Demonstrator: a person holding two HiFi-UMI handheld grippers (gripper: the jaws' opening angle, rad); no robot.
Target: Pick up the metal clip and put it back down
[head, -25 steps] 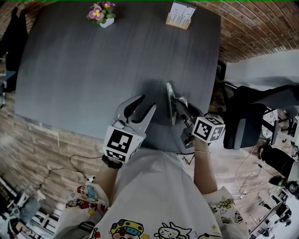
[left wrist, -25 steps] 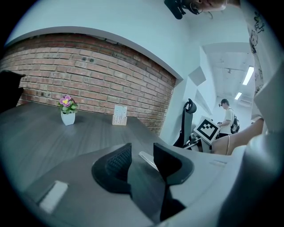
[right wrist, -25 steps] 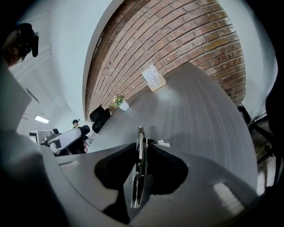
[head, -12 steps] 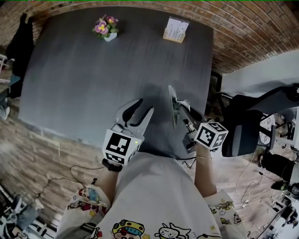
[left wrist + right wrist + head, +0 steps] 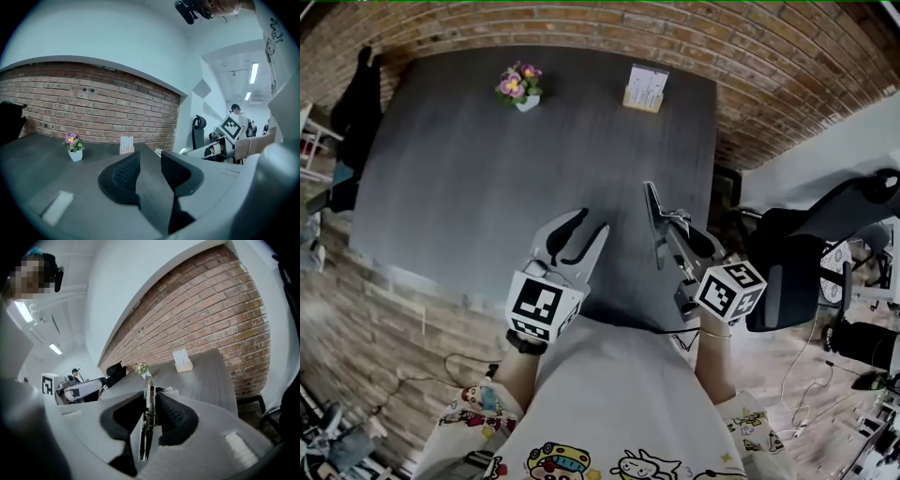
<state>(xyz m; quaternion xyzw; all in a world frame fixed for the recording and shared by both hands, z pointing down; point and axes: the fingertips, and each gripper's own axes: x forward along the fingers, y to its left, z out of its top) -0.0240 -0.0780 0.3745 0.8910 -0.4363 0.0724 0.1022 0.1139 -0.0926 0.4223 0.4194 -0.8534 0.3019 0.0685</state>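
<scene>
Far-left part of the dark grey table (image 5: pixel 469 178) has a small white pot of pink and purple flowers (image 5: pixel 521 86). Left claw (image 5: pixel 589 225) hangs over the table's near edge, nothing in it, jaws wide but closing. White card in a wooden stand (image 5: pixel 644 88) sits at the table's far edge. Right claw (image 5: pixel 149 401) is clamped on a thin silver metal clip (image 5: pixel 652 211), standing on edge over the table's near right side. Can't tell if it touches.

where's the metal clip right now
The metal clip is clamped in the right tongs, at the near right part of the dark table in the head view.
</scene>
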